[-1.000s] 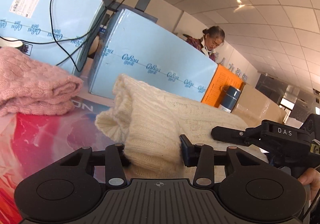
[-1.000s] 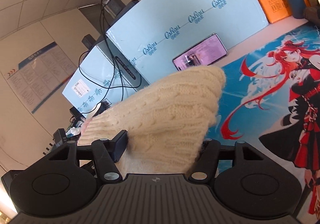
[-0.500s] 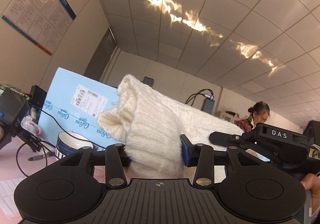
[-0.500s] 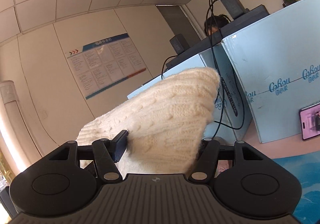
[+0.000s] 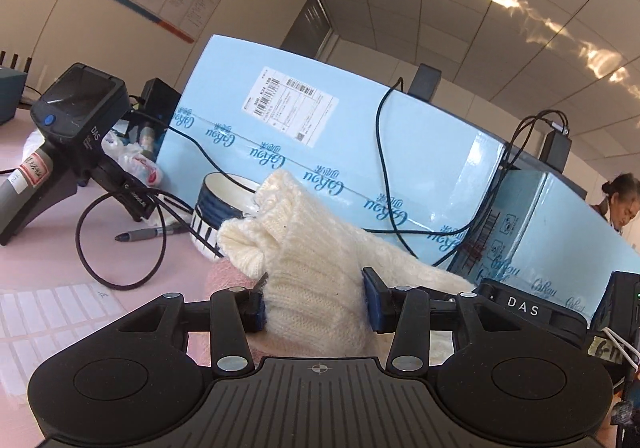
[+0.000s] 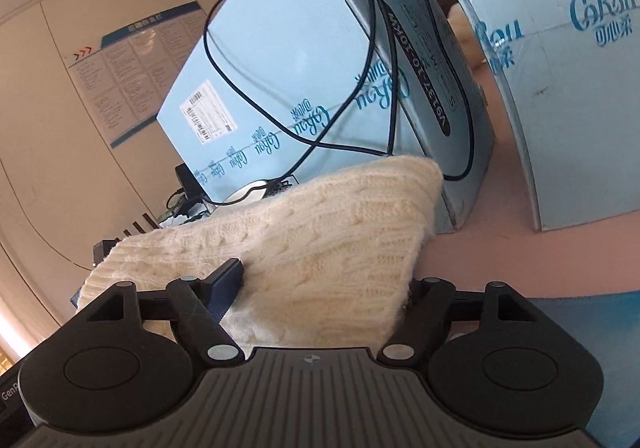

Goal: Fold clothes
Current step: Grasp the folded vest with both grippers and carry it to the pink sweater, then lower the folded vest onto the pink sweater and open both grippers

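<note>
A folded cream cable-knit sweater (image 5: 308,268) is held up between both grippers. My left gripper (image 5: 316,306) is shut on one thick end of it, with a ribbed cuff bunched above the fingers. In the right wrist view the same cream sweater (image 6: 320,248) fills the jaws of my right gripper (image 6: 320,288), which is shut on its other end. The other gripper (image 5: 524,308), marked DAS, shows at the right of the left wrist view. A patch of pink knit (image 5: 228,272) shows just below the sweater there.
Light blue cartons (image 5: 320,152) with black cables (image 5: 400,176) stand along the back of the pink table (image 5: 48,260). A striped bowl (image 5: 218,204), a pen (image 5: 148,234), a handheld scanner (image 5: 76,120) and label sheets (image 5: 48,312) lie at left. A person (image 5: 620,200) is at far right.
Both grippers have swung left with the sweater, first tilting up toward the ceiling and then back down. The anime mat and pink stack dropped out of view; the bowl and scanner came in.
</note>
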Motion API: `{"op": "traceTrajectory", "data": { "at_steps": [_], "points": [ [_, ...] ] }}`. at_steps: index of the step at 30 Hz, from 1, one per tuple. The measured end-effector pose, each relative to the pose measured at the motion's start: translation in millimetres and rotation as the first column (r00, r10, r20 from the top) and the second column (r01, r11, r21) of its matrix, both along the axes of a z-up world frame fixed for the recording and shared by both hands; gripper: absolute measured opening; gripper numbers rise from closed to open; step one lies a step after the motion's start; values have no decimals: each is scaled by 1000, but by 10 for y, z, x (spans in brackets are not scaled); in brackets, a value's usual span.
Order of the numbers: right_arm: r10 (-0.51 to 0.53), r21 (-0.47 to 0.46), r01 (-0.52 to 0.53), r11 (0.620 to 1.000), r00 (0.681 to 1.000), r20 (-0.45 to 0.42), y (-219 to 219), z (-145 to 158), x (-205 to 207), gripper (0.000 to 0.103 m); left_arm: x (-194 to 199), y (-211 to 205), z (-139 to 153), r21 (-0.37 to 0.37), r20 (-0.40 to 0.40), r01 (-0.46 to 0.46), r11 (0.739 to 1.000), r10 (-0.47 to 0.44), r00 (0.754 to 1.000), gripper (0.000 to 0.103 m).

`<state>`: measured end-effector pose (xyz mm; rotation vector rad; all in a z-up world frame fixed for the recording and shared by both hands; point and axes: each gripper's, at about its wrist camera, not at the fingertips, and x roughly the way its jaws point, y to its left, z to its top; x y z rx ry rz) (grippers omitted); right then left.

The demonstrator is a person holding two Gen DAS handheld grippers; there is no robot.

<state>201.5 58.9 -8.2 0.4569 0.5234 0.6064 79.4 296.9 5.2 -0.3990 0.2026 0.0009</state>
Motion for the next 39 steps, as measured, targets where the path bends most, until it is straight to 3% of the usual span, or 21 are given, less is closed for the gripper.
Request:
{"op": "traceTrajectory", "data": {
  "at_steps": [4, 5, 6, 9, 12, 14, 15, 19, 25, 29, 32, 36, 39],
  "points": [
    [0, 10, 1, 1000, 1000, -9, -26, -24, -2, 84, 26, -46, -35, 53, -26, -33, 998, 35, 999, 58],
    [-8, 1, 8, 1000, 1000, 5, -28, -13, -34, 84, 21, -42, -35, 53, -25, -40, 998, 41, 999, 67],
    [-21, -9, 22, 1000, 999, 24, -31, 5, -82, 88, -8, -45, -30, 58, -1, -54, 997, 54, 999, 81],
    [-77, -56, 82, 995, 992, 100, -69, 90, -280, 103, -161, -73, -1, 85, 132, -119, 989, 107, 986, 91],
    [-147, -123, 174, 977, 968, 204, -144, 220, -556, 103, -338, -115, 31, 108, 279, -196, 975, 159, 947, 103],
    [-158, -152, 207, 967, 946, 282, -249, 269, -779, 103, -513, -187, 70, 124, 393, -271, 955, 203, 897, 103],
    [-155, -162, 214, 963, 936, 316, -314, 279, -897, 103, -564, -223, 107, 123, 398, -286, 950, 217, 892, 103],
    [-138, -192, 219, 957, 921, 363, -549, 243, -1294, 103, -827, -538, 251, 131, 335, -303, 944, 246, 910, 103],
    [-126, -208, 242, 948, 884, 451, -723, 150, -1685, 103, -1143, -1095, 186, 204, 230, -389, 898, 342, 911, 103],
    [-152, -226, 311, 923, 836, 527, -739, 121, -1827, 103, -1184, -1255, 138, 243, 184, -462, 853, 427, 885, 103],
    [-152, -237, 327, 915, 823, 548, -745, 112, -1848, 103, -1206, -1334, 108, 277, 176, -513, 812, 482, 858, 103],
    [-160, -244, 335, 910, 828, 538, -750, 114, -1811, 103, -1184, -1454, 93, 344, 177, -560, 754, 534, 827, 103],
    [-161, -244, 336, 910, 827, 539, -754, 113, -1808, 103, -1175, -1515, 93, 377, 189, -559, 738, 530, 827, 103]
  ]
}}
